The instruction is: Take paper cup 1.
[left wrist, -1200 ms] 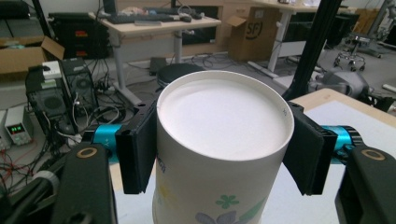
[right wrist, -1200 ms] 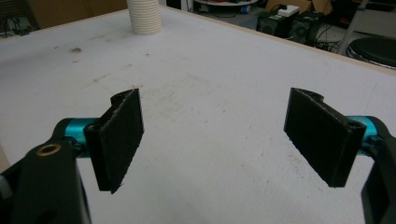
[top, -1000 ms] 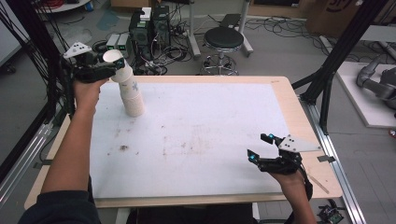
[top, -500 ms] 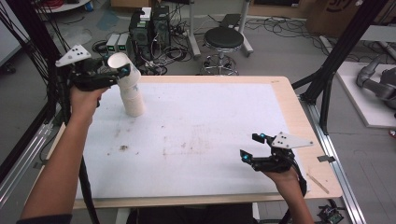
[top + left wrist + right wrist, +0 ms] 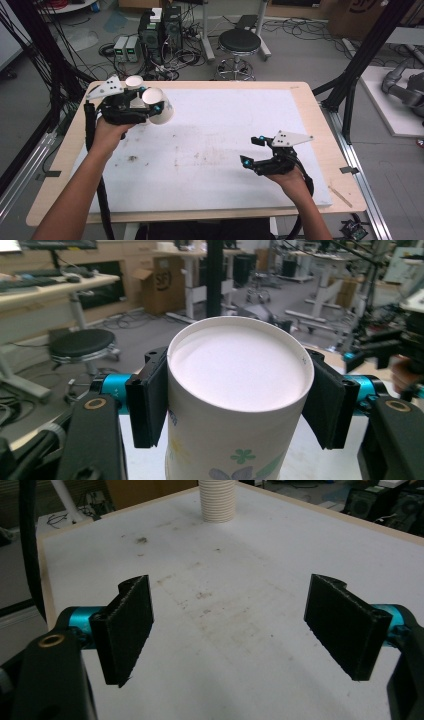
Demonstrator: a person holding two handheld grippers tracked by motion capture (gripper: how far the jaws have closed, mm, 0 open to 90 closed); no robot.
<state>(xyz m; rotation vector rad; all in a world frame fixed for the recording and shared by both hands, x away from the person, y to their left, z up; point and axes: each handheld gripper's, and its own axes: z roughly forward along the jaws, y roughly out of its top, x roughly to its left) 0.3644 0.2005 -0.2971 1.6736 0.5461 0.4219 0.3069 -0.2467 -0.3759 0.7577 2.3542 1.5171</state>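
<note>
Cluttered lab behind gripped paper cup (image 5: 237, 390)

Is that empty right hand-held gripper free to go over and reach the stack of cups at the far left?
Probably yes. The right hand-held gripper stands open and empty, and bare table lies between it and the cup stack. The left hand-held gripper, holding one cup, hovers close beside it.

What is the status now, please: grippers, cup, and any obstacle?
Left gripper shut on paper cup, lifted off the stack of cups. Right gripper open, empty, low over the white table mat. Nothing in the way.
</note>
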